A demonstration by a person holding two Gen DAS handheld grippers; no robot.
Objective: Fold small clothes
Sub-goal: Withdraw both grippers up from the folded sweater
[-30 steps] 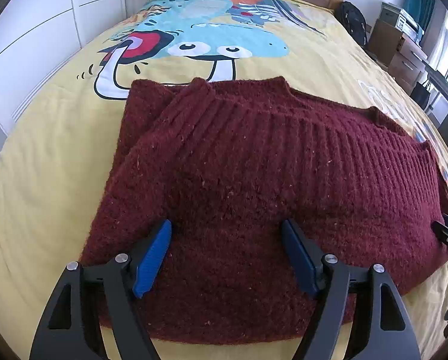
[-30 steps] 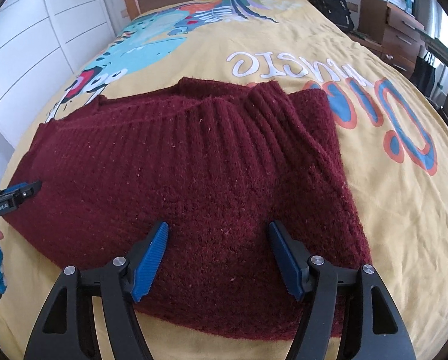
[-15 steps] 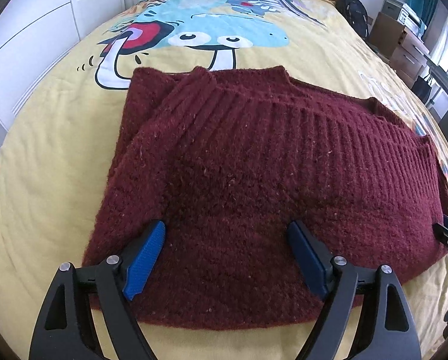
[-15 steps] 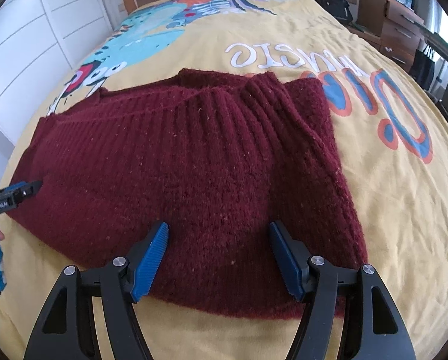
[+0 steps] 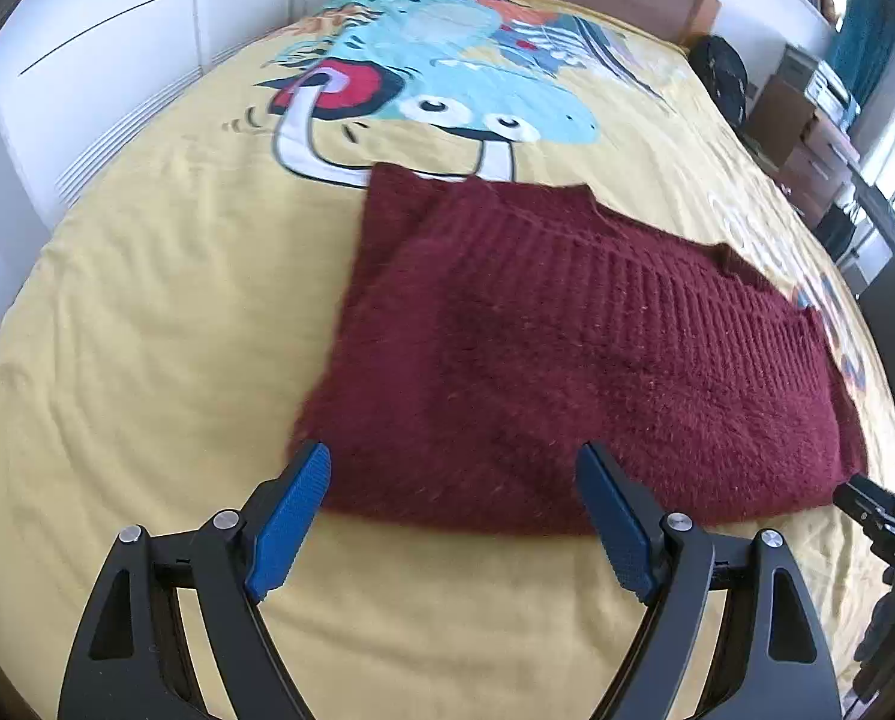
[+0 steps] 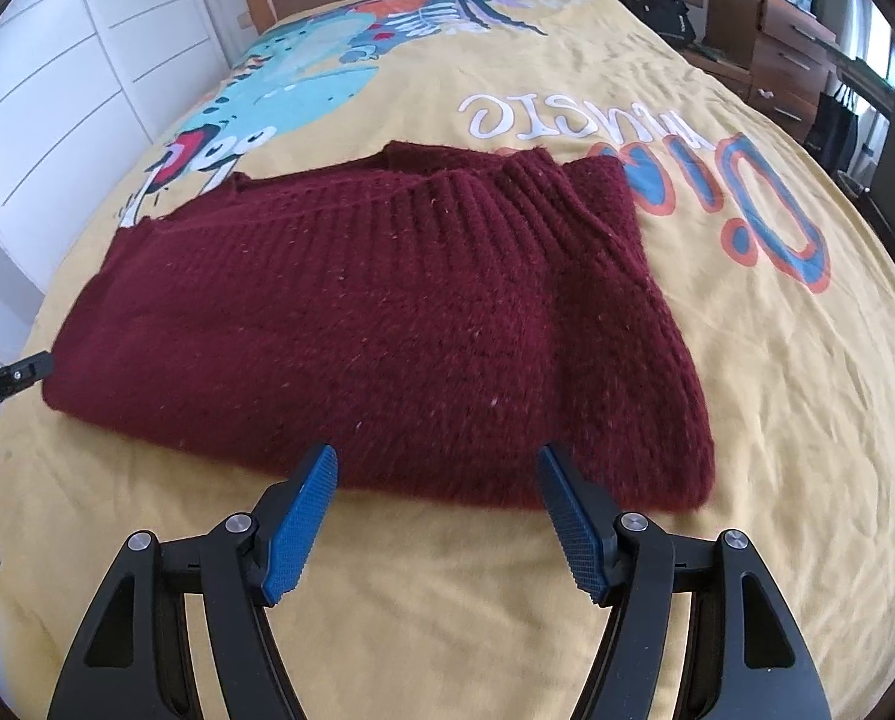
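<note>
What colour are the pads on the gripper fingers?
Blue, on black fingers. Clearest in the right wrist view, on the right gripper pads.

Folded maroon sweater (image 5: 567, 360) on yellow bedspread (image 5: 147, 360)

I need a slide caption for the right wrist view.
Open right gripper at the near edge of a folded maroon sweater on a yellow bedspread.

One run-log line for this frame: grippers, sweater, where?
left gripper: open, empty | right gripper: open, empty | maroon sweater: folded, flat on yellow bedspread | both grippers at its near edge
</note>
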